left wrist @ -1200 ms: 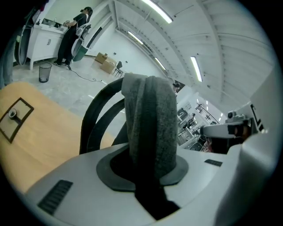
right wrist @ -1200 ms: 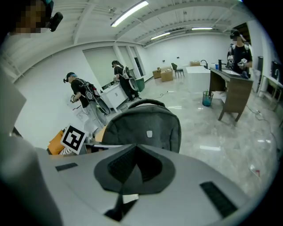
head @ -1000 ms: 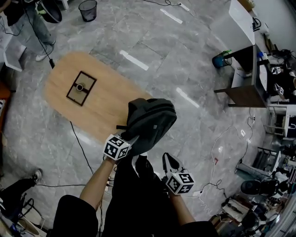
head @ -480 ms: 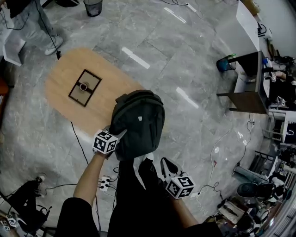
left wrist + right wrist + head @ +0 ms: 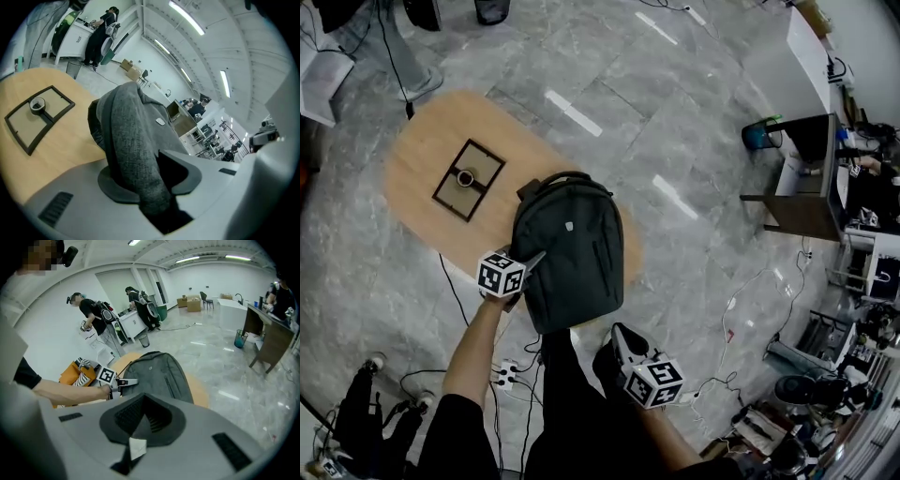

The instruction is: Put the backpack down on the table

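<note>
The dark grey backpack (image 5: 567, 248) lies flat on the near end of the oval wooden table (image 5: 417, 155), with its handle pointing away from me. My left gripper (image 5: 532, 262) is at the backpack's left lower edge. In the left gripper view a fold of the backpack's grey fabric (image 5: 133, 140) runs between the jaws of my left gripper (image 5: 150, 183). Those jaws have just been opening, and a dark gap shows beside the fabric. My right gripper (image 5: 619, 336) hangs near my body, apart from the backpack (image 5: 157, 373). In its own view the right gripper (image 5: 143, 420) has its pads together around nothing.
A black rectangular frame (image 5: 467, 178) with a small ring inside lies on the table's far half. A power strip (image 5: 508, 373) and cables lie on the floor by my feet. A dark desk (image 5: 797, 187) and a blue bin (image 5: 757, 136) stand at the right. People (image 5: 93, 315) stand farther off.
The backpack has come down from hanging over the table's near edge to lying flat on it. My left gripper went down and left with it. The right gripper shifted slightly left.
</note>
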The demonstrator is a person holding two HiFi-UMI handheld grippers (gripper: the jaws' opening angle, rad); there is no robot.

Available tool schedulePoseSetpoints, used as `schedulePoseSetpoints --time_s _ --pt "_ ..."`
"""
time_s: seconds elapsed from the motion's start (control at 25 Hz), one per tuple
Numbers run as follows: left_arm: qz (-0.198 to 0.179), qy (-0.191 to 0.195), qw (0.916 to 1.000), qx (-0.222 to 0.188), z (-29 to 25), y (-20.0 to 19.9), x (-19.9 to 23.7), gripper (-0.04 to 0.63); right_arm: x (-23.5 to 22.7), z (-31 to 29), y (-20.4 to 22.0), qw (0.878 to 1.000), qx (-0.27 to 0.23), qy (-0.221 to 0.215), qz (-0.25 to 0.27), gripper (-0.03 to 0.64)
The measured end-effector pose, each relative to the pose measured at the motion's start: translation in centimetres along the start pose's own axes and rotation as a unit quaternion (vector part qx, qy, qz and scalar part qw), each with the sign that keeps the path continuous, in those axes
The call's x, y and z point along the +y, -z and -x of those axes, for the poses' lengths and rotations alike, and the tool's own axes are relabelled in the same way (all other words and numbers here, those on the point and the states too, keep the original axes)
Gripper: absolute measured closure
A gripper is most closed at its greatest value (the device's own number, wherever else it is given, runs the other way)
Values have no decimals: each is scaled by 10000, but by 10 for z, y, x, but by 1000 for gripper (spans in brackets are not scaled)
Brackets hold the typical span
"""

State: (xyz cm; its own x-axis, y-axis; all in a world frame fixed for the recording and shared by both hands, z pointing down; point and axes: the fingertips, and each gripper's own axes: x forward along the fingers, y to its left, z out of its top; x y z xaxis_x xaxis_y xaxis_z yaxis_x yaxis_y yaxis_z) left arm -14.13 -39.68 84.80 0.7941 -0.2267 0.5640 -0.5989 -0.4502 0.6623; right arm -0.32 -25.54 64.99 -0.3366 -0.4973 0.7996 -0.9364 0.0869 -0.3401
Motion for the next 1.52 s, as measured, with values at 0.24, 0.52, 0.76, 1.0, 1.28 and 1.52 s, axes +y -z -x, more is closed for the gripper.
schedulePoseSetpoints --time_s 0.24,0.52,0.76,1.0,1.28,1.52 --pt "759 99 9971 -17 -12 3 43 445 -1 -10 8 9999 108 -11 -45 606" --pt "1766 -86 9842 115 -13 14 83 359 -13 -9 23 9993 237 62 -298 606" --pt "1645 -637 9839 -281 13 17 95 334 -13 -6 25 9994 156 -89 -292 606" --pt "576 -1786 9790 -799 69 2 89 358 -13 2 23 9993 -57 -287 -219 606" --pt "-127 -2183 9668 -1325 116 -19 5 479 -5 25 5 9949 -508 -861 -136 606" --pt "-224 -2458 9552 -1634 141 -24 -85 556 -1 51 -2 9890 -713 -1291 144 606"
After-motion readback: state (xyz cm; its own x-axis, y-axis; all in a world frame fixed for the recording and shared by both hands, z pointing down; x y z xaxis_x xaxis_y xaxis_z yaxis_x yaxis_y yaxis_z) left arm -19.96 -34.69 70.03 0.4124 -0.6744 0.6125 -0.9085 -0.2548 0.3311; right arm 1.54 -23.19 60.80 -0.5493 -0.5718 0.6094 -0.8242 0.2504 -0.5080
